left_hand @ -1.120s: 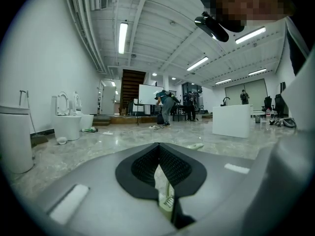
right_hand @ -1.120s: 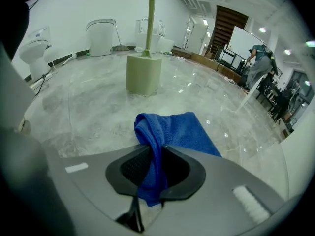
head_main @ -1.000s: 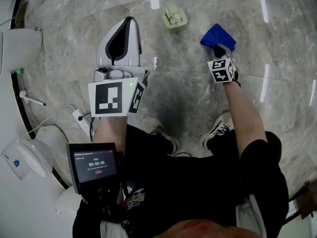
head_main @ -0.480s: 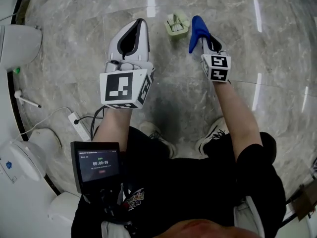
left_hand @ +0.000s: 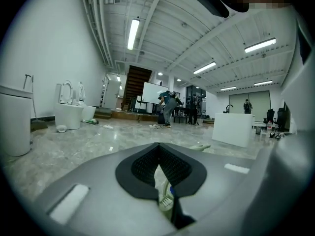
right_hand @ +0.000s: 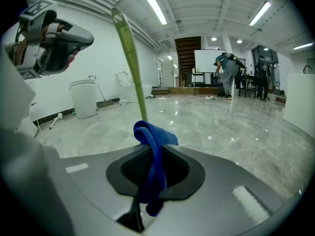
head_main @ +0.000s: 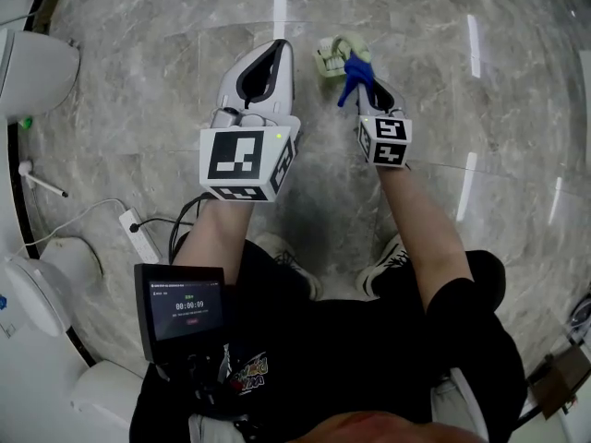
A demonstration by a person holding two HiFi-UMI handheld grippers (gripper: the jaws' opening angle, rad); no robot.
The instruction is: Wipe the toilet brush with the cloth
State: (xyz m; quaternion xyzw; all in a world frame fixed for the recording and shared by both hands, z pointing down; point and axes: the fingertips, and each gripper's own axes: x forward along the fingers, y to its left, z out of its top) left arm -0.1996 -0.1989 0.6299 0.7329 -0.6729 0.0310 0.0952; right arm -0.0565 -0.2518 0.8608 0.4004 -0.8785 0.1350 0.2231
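the right gripper (right_hand: 156,151) has its jaws closed on a blue cloth (right_hand: 153,134). the cloth is bunched between the pads, with a fold sticking out past the tips and a tail running back under them. right behind that fold the thin green handle of the toilet brush (right_hand: 129,58) rises, leaning up to the left; whether cloth and handle touch i cannot tell. in the head view the brush's pale green holder (head_main: 329,61) sits on the marble floor (head_main: 138,81), just beyond the cloth. the left gripper (left_hand: 157,146) has its jaws together with nothing gripped, and the holder shows through the slit under its pads. it is held beside the right gripper, a little to the left of the holder. further left, white toilets (head_main: 32,72) stand along the wall and a power strip (head_main: 138,221) lies on the floor.
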